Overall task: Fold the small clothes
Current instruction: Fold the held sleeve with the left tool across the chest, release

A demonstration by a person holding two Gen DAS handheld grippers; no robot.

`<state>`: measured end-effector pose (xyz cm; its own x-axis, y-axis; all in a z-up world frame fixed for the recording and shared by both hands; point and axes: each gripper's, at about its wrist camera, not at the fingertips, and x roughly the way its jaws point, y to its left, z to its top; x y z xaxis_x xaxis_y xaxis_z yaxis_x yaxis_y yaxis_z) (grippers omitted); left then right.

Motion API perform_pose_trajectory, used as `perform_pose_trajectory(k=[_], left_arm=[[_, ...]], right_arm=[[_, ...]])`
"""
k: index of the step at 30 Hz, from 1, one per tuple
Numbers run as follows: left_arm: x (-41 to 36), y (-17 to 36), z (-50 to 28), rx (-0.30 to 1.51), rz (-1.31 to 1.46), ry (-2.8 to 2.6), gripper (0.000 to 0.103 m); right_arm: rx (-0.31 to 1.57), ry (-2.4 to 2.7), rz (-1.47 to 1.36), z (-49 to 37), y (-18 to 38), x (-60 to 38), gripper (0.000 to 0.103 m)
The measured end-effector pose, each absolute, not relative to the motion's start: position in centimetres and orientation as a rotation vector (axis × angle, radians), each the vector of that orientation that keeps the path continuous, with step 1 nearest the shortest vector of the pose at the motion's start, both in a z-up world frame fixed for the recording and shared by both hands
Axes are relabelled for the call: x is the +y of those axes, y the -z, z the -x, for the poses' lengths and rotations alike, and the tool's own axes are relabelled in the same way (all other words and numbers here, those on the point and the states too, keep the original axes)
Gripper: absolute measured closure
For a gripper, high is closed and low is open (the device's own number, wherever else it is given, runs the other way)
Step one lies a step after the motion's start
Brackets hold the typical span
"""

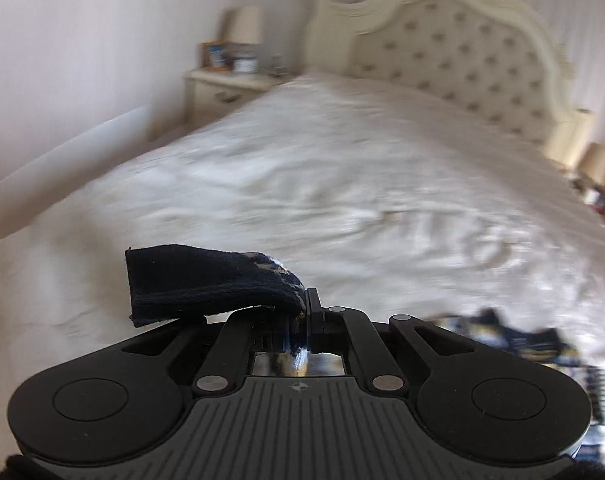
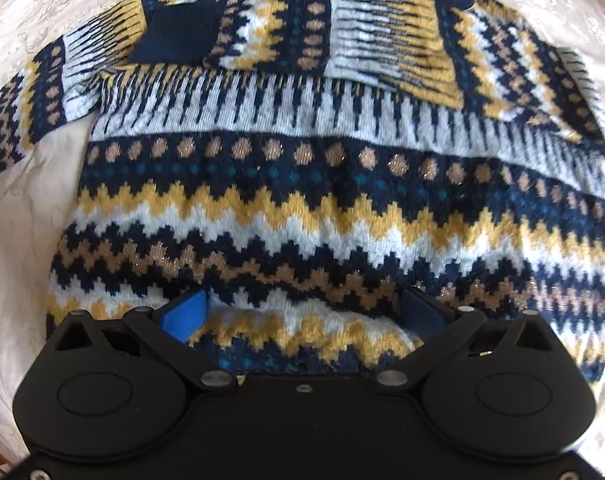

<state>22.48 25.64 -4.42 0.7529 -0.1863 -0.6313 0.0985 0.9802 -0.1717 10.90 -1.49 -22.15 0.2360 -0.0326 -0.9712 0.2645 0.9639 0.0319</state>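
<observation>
Fold was partly done: both sleeves lay folded across the sweater (image 2: 322, 184) chest, body flat on the bed (image 1: 342, 168) ahead of the right gripper (image 2: 302, 320), jaws apart over the hem. Bottom fold remained, I'd judge. Left gripper (image 1: 304, 312) jaws were clamped on a dark knit edge (image 1: 206, 284); which part was unclear, view blurred.

The sweater (image 2: 302, 184) carried navy, mustard, white and tan zigzag bands, rows of tan and teal dots, and a white-and-navy striped band. Its cuff (image 1: 206, 284) was plain navy. The bedspread (image 1: 342, 184) was white, the tufted headboard (image 1: 454, 40) cream.
</observation>
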Motion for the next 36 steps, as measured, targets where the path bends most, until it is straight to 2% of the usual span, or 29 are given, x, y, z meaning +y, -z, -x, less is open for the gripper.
perform_pose_trajectory(k=[4,10,21,25,29,31,33,36], left_arm=[[19.4,3.2,-21.8,0.687,0.116,0.267,0.097],[9.4,4.1,-20.5,0.709,0.091,0.420,0.097],[-7.8,11.2,-18.3,0.877,-0.076,0.606,0.096],[-11.5,13.0,-17.1,0.922,-0.128,0.639,0.095],[-13.4,13.8,-16.8,0.997,-0.086,0.732,0.083],[-13.8,13.7,-16.5,1.019,-0.053,0.755,0.082],[-13.6,13.0,-16.0,0.994,-0.049,0.753,0.082],[-12.8,11.7,-15.2,0.935,-0.105,0.716,0.074]], right_arm=[[1.282,0.153,-0.243,-10.1,21.7,-3.1,0.001],[1.163,0.156,-0.295,-8.6,18.1,-7.9,0.001],[1.078,0.276,-0.333,-2.8,15.3,-18.1,0.001],[1.072,0.305,-0.365,-0.9,15.4,-20.8,0.001],[1.067,0.308,-0.370,0.1,15.4,-22.5,0.001],[1.063,0.301,-0.363,0.4,15.3,-23.0,0.001],[1.056,0.295,-0.345,0.5,15.1,-23.1,0.001],[1.034,0.290,-0.311,0.2,14.4,-23.3,0.001]])
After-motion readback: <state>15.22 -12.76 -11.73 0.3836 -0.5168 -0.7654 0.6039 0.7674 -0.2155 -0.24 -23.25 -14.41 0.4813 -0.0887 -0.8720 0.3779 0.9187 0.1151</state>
